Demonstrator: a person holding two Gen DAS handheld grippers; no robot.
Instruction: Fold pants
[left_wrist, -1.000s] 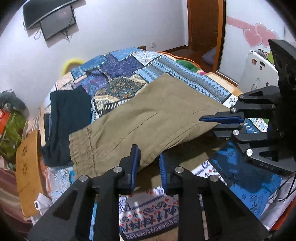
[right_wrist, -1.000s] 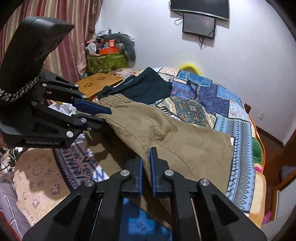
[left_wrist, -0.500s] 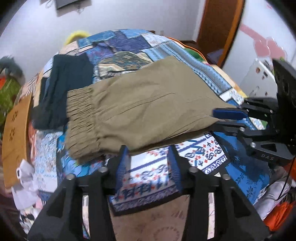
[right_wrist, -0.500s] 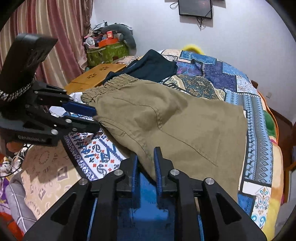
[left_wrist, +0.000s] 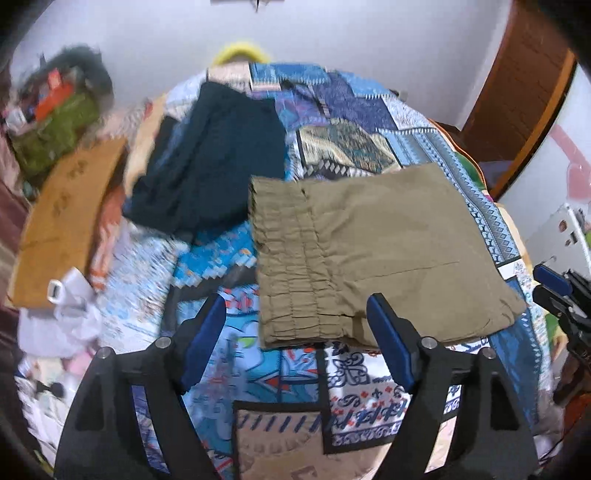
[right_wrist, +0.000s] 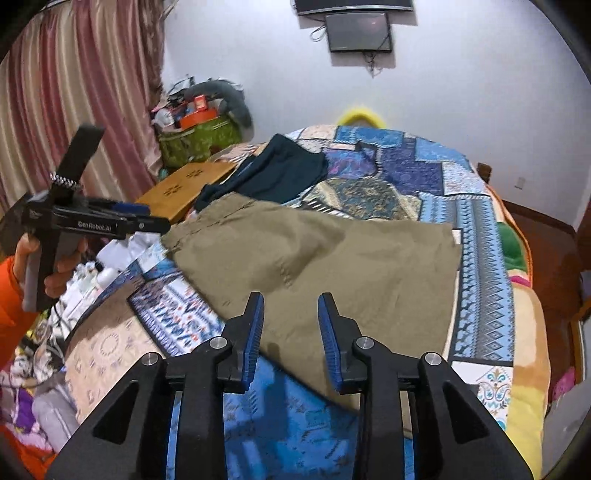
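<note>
one folded khaki pants (left_wrist: 373, 254), long axis sideways, waistband leftward, on quilt (left_wrist: 354, 114)

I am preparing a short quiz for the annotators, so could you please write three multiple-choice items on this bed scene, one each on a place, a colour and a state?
1. Where does the dark garment lie?
A. beyond the waistband of the olive pants
B. on the floor
C. on top of the pants

2. What colour are the gripper pads?
A. red
B. blue
C. white

3. How do the pants lie?
A. hanging from a gripper
B. crumpled in a ball
C. folded flat on the quilt

Answers: 1 A, it lies past the gathered waistband. 2 B, both fingers carry blue pads. 3 C, neither the left gripper nor the right gripper grips them.
</note>
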